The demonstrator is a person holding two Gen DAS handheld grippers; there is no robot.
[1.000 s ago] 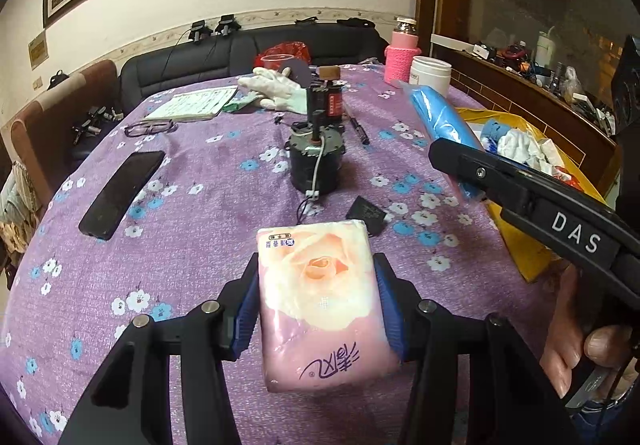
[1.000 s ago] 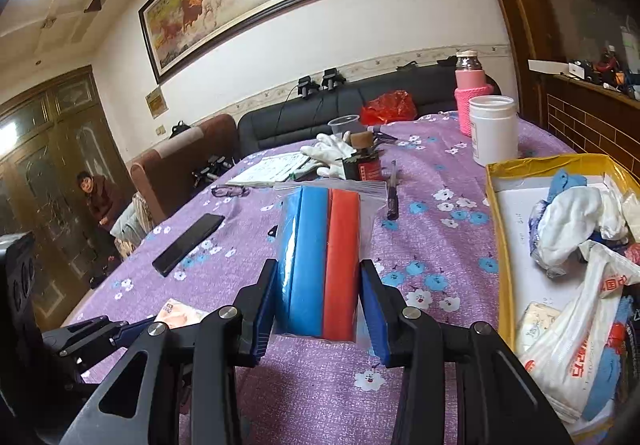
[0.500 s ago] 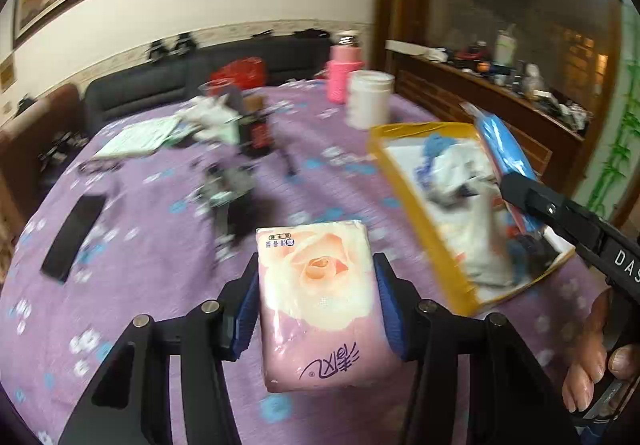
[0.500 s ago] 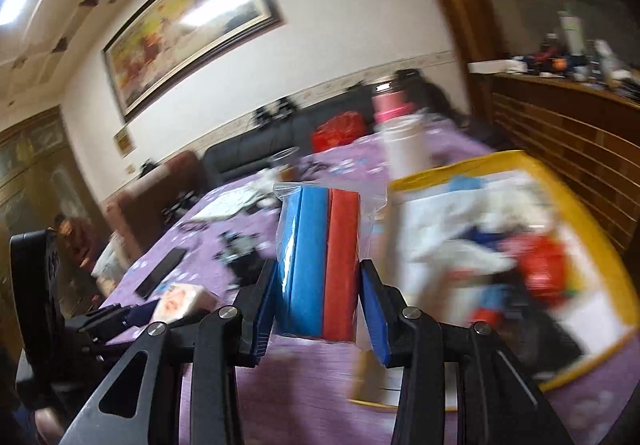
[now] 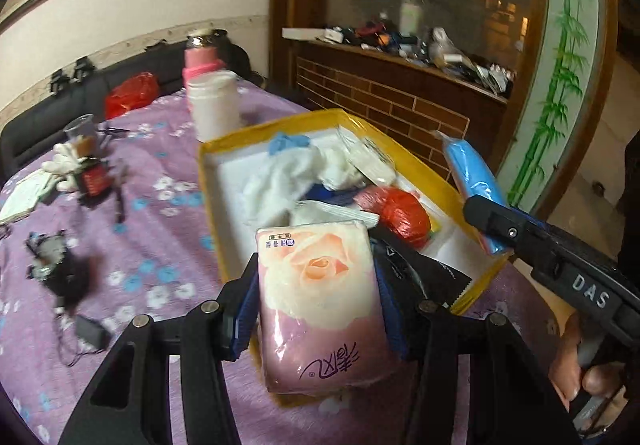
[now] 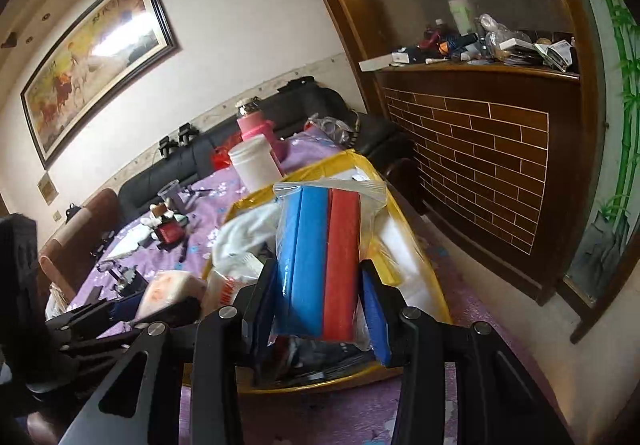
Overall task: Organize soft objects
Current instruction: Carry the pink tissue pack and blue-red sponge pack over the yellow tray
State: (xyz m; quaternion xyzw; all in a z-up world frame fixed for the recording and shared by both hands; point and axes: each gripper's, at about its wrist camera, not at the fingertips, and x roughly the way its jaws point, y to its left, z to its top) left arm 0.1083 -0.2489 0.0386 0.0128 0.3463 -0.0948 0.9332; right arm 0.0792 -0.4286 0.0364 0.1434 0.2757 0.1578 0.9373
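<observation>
I had both loads over the yellow-rimmed tray point(image 5: 412, 161), left gripper point(image 5: 318, 309) clamping the pink rose-printed tissue pack point(image 5: 320, 297), right gripper point(image 6: 318, 303) pinching the bagged blue-and-red foam blocks point(image 6: 320, 261) (already crowded), so release seemed next.

A home living room is seen: a black sofa point(image 6: 224, 161) and a big painting point(image 6: 96, 57) at upper left, a table point(image 5: 132, 229) covered by a flowery purple cloth.
</observation>
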